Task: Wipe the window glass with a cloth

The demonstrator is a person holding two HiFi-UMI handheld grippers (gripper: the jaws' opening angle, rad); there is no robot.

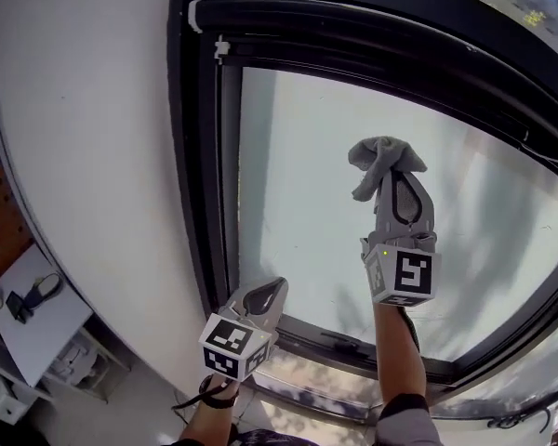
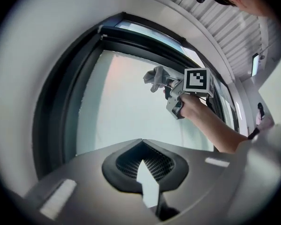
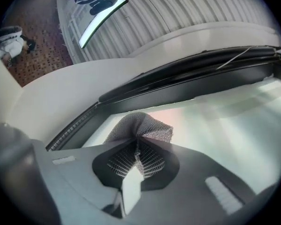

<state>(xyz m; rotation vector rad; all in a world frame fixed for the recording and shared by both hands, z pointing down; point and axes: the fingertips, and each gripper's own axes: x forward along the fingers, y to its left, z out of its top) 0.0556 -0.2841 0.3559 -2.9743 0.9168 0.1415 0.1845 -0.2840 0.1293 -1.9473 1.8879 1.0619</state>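
Grey cloth (image 1: 388, 154) sits pinched in the right claw (image 1: 395, 177) up at the window glass (image 1: 302, 193) (left claw (image 1: 275, 288) closed, empty).

Two tools (image 1: 272, 291) (image 1: 396, 175), one cloth (image 1: 379, 154), one window pane (image 1: 302, 175).

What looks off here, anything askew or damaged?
Nothing damaged or spilled. Only oddity: the cloth is pinched in a bunched wad in the right gripper rather than spread flat before the window glass. The left gripper is shut and empty.
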